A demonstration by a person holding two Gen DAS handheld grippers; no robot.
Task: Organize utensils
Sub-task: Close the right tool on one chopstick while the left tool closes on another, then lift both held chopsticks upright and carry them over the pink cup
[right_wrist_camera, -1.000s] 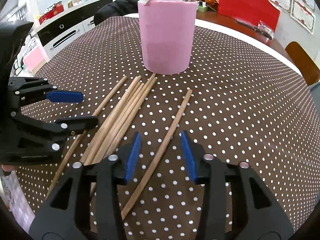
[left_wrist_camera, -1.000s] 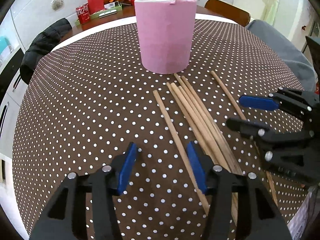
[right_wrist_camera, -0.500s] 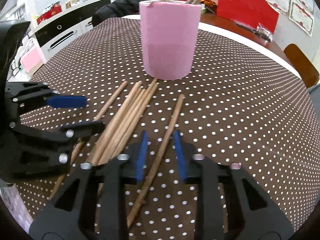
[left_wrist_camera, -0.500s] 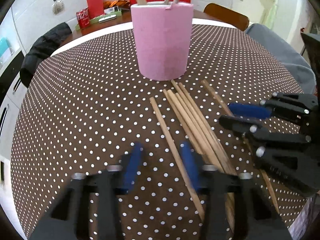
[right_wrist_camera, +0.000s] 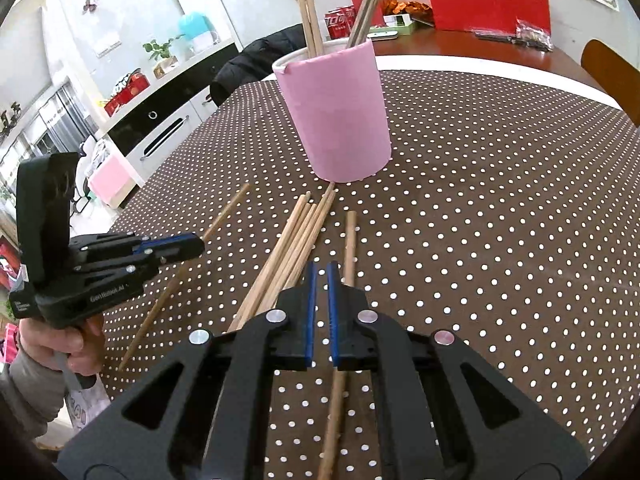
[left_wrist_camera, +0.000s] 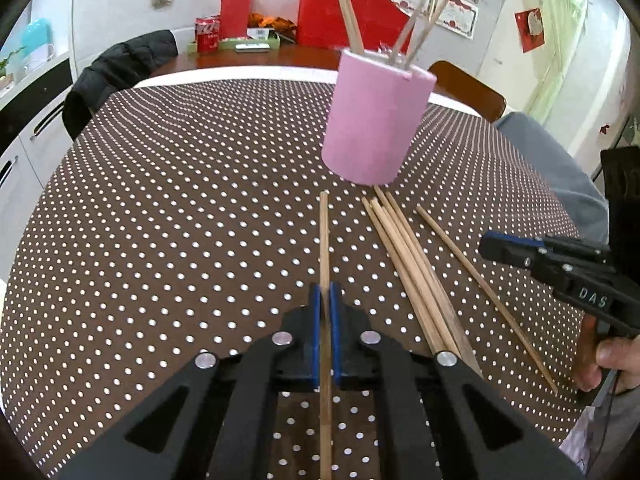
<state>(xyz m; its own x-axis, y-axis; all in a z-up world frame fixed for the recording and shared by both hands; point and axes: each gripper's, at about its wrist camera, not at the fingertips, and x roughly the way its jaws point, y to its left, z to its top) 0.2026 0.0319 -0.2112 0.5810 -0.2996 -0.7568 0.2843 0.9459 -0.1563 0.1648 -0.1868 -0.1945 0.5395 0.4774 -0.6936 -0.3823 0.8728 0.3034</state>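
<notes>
A pink cup (left_wrist_camera: pixel 376 128) (right_wrist_camera: pixel 336 120) holding several chopsticks (left_wrist_camera: pixel 348 12) stands on the dotted tablecloth (left_wrist_camera: pixel 180 220). In front of it lies a bundle of chopsticks (left_wrist_camera: pixel 416 272) (right_wrist_camera: pixel 288 252). My left gripper (left_wrist_camera: pixel 325 292) (right_wrist_camera: pixel 198 245) is shut on the single chopstick (left_wrist_camera: pixel 325 240) (right_wrist_camera: pixel 228 210) left of the bundle; the stick runs straight between its blue pads. My right gripper (right_wrist_camera: pixel 320 268) (left_wrist_camera: pixel 486 242) is shut, and no stick shows in the narrow gap. The single chopstick (right_wrist_camera: pixel 350 240) (left_wrist_camera: pixel 480 288) right of the bundle passes under its right finger, apart from it in the left wrist view.
A black jacket (left_wrist_camera: pixel 120 68) hangs on a chair behind the table. Red bags (left_wrist_camera: pixel 320 20) and cans sit on a far wooden table. A wooden chair (left_wrist_camera: pixel 468 88) and grey fabric (left_wrist_camera: pixel 552 168) are at the right edge. Hands (left_wrist_camera: pixel 612 356) (right_wrist_camera: pixel 60 340) hold the grippers.
Both grippers' jaws went from wide open to shut. The left closed on the single chopstick, which now lies straight between its pads. Both views tilted and show more of the room.
</notes>
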